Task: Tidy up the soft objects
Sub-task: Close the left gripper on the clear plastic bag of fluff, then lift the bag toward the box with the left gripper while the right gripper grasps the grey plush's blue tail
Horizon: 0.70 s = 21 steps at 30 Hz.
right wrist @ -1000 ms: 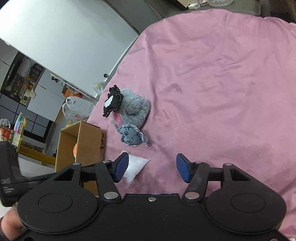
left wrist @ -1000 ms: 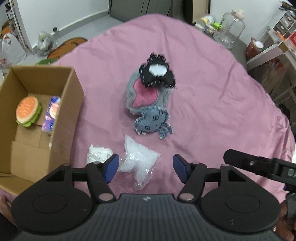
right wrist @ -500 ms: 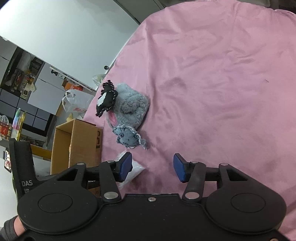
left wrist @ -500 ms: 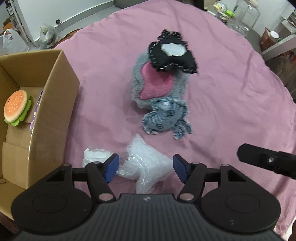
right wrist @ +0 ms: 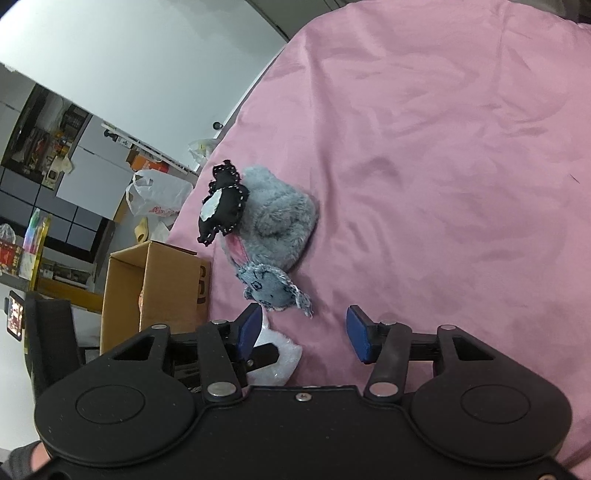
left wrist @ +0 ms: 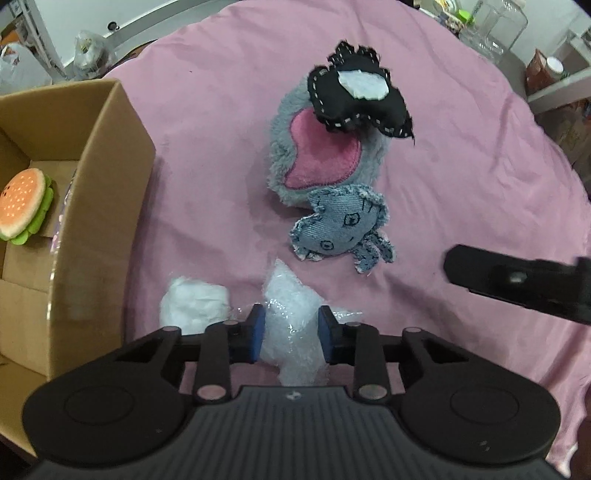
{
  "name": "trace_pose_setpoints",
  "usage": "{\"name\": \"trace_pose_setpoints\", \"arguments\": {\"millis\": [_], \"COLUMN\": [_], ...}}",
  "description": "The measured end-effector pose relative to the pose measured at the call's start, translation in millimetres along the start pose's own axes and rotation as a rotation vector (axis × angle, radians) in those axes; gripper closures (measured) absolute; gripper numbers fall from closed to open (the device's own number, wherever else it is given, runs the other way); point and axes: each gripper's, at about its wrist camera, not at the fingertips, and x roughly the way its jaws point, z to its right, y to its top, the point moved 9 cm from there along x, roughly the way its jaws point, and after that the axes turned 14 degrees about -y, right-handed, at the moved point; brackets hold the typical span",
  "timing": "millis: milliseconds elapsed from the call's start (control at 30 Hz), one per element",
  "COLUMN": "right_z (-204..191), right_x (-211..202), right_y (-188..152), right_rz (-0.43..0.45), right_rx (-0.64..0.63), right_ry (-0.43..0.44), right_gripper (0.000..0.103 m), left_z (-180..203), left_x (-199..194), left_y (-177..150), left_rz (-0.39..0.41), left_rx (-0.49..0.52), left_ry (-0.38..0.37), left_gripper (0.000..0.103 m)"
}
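Beside the cardboard box [left wrist: 103,206], the left gripper [left wrist: 290,338], wide before, is closing on one clear plastic bag [left wrist: 291,332] of two white bundles; the right gripper [right wrist: 304,334] gapes empty.

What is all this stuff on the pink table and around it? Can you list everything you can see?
Pink cloth: one, covering the table.
Cardboard box: one, brown, open, at the table's left edge.
Burger plush: one, orange and green, inside the box.
Grey furry plush: one, pink patch, mid-table.
Black stitched plush: one, white patch, on top of the grey plush.
Denim plush: one, blue-grey, against the grey plush's near side.
Clear stuffing bag: one, white, between the left pads.
White fluff wad: one, left of the bag.
Clear jar: one, far right.
Left gripper: black, blue pads, jaws closing on the bag.
Right gripper: black, open, empty.
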Motion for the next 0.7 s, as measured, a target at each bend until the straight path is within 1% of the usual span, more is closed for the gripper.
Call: {"name": "trace_pose_setpoints", "arguments": {"millis": [67,333,433,567,633,700], "right_z": [-4.8,-18.1,-20.0,-27.1,-32.8,-36.6], "right_x": [4.8,18.8,24.9,34.9,39.9,43.0], "right_y": [0.4,0.6,2.8,2.6,0.0,-3.6], "right_rz": [0.006,0.010,0.024,0.010,-0.002,-0.017], "right_rx": [-0.029,-0.098,-0.122,-0.133,-0.161,-0.182], "right_ry": [-0.022,-0.067,-0.108,-0.103,-0.107,-0.121], "right_gripper": [0.052,0.052,0.054,0.059,0.069,0.095], "left_z": [2.1,7.7,7.3,-0.3,-2.7,-1.4], "left_x": [-7.5,-37.6,-48.7,-59.0,-69.2,-79.1], "left_y": [1.4,13.0,16.9,21.3,20.8,21.3], "left_rz": [0.006,0.047,0.069,0.078,0.092,0.109], "left_rx": [-0.008,0.045,0.055,0.032,0.034,0.041], "left_ry": [-0.025,-0.005,0.002,0.009,0.004,-0.001], "left_gripper": [0.076,0.076,0.076,0.076,0.076,0.076]}}
